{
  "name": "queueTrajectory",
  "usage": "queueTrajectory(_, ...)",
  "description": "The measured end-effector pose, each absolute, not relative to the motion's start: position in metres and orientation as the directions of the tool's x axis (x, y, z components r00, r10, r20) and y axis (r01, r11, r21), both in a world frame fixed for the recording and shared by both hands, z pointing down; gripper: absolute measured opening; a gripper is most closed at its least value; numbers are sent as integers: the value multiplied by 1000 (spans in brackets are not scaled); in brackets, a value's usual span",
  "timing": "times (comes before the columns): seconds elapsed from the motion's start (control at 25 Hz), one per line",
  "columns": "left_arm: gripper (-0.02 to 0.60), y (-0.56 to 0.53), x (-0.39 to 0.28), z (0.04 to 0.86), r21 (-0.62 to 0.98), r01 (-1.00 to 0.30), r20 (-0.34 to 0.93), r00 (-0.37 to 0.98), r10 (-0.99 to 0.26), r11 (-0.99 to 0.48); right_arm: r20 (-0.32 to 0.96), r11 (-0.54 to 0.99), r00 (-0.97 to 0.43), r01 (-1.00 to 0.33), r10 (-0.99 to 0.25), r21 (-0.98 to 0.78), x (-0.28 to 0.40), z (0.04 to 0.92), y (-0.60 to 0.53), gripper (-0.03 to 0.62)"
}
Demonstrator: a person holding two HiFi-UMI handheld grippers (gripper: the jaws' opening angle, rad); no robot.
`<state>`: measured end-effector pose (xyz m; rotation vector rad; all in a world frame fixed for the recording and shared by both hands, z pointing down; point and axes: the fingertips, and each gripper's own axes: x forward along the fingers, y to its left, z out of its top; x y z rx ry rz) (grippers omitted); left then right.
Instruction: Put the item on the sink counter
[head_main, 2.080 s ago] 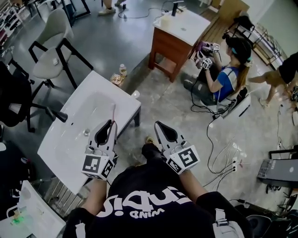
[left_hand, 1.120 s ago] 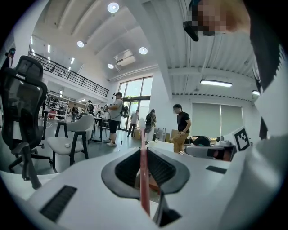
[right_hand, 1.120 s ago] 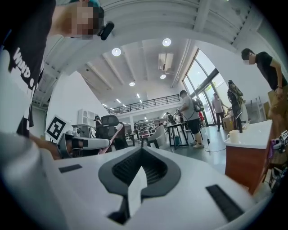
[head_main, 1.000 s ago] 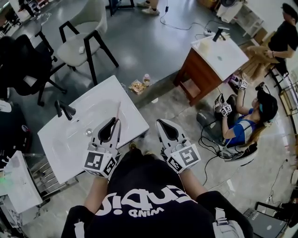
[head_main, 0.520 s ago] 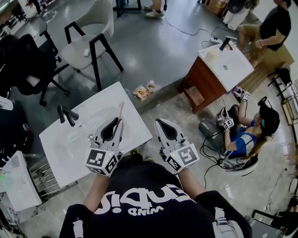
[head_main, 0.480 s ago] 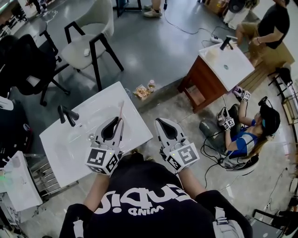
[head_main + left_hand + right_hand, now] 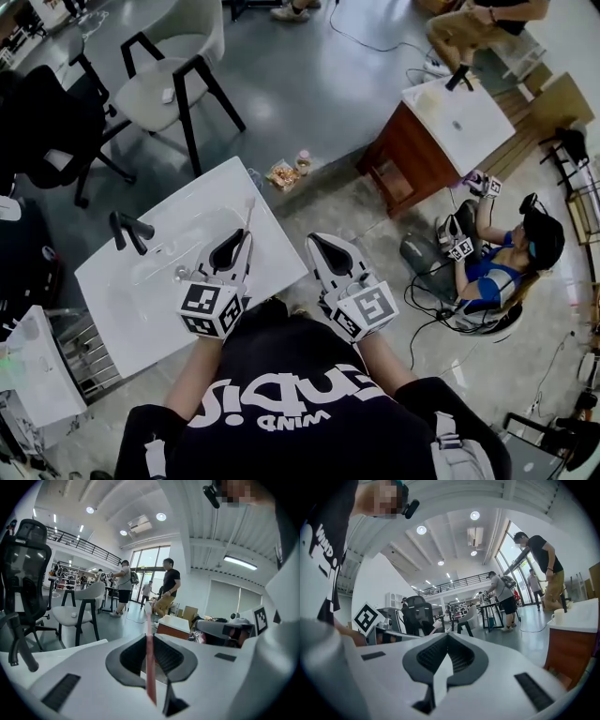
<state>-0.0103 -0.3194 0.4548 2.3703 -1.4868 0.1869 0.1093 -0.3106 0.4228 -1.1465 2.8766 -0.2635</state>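
Observation:
A thin pink toothbrush (image 7: pixel 248 220) with a white head sticks up and forward from my left gripper (image 7: pixel 246 236), which is shut on its handle. In the left gripper view the toothbrush (image 7: pixel 149 663) runs straight up between the dark pads, its head pointing away. The gripper hovers over the near right part of the white sink counter (image 7: pixel 141 319), beside the basin. My right gripper (image 7: pixel 313 240) hangs just off the counter's right edge, over the floor. In its own view the right gripper (image 7: pixel 446 635) is shut with nothing in it.
A black faucet (image 7: pixel 131 231) stands at the counter's left side. A second sink on a wooden cabinet (image 7: pixel 412 159) is at the right, with a person seated on the floor (image 7: pixel 497 272) beside it. Chairs (image 7: pixel 173 84) stand behind; snack bags and a bottle (image 7: pixel 287 172) lie on the floor.
The head view has swung round, and the counter now sits a little closer under my left gripper. The toothbrush stays clamped in the left gripper; the right gripper stays shut.

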Motion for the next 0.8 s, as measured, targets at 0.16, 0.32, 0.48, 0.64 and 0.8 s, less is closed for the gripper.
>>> queueTrajectory(0.16,63,-329,-10,477,239,-897,340,435,-834,-371,50,722,-737,-672,-674,-167,106,426,-315,18)
queueTrajectory(0.32,63,-336,-9,497,274,-896,390,436,-811,-350,63,729,-745,-664,-664,-168,103,429,-318,18)
queueTrajectory(0.48,63,-340,-5,519,298,-892,437,444,-782,-339,69,726,-743,-667,-666,-170,103,431,-323,18)
queueTrajectory(0.64,63,-343,-2,545,326,-891,492,445,-748,-315,74,718,-736,-674,-673,-174,106,434,-326,18)
queueTrajectory(0.8,63,-346,1,566,342,-893,540,441,-717,-291,81,714,-734,-676,-674,-183,108,438,-326,18)
